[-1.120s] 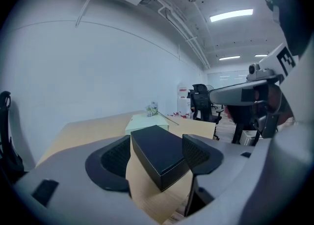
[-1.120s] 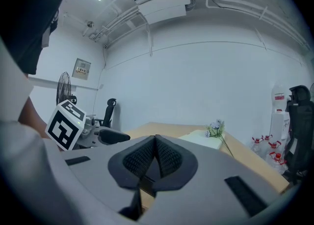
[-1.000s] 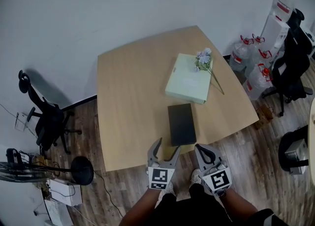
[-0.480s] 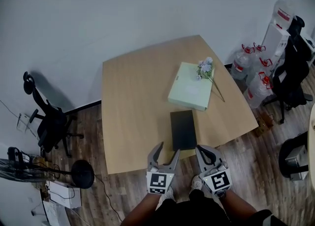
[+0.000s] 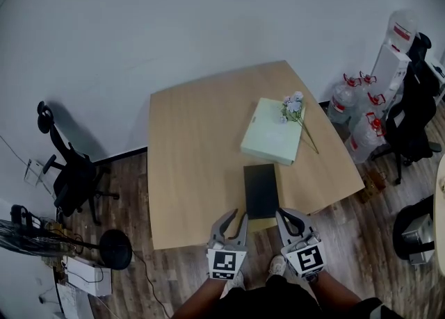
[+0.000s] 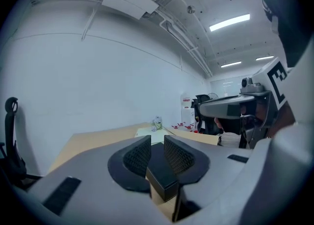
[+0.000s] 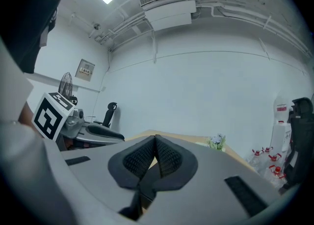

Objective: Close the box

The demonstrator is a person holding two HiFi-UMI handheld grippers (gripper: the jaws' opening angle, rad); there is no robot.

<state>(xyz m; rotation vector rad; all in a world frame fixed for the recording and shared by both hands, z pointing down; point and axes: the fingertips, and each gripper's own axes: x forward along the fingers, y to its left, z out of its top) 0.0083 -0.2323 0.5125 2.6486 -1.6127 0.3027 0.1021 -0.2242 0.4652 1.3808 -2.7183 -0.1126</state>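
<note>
Left claw (image 6: 157, 143) has its jaws closing, a narrow gap between the pads and nothing pinched. The black box shows through that gap but lies beyond the tips, not touched as far as I can tell. Right claw (image 7: 155, 140) is closed pad to pad, empty. Both hang at the near edge of the table (image 5: 195, 158), just short of it. The black box (image 5: 261, 191) is the closest thing. Its near short end sits just ahead of and between the two claws, a bit right of the left claw and a bit left of the right one, with its long axis running away from them. I take this for the task's box, though I can't tell whether it has a lid or flap that is open. It looks flat, rigid, matte and probably light, so it may slide on the smooth top if pushed. It's best taken by a thin edge or the near end, or pressed down flat from above with closed jaws. Farther out, ahead and slightly right of both claws, lies the green box (image 5: 272, 133), just beyond the black one's far end. It is flat and stiff-looking, apparently shut, and could be the real target. Flowers (image 5: 292, 105) lie on its far right corner; they are fragile, so keep clear of them.
</note>
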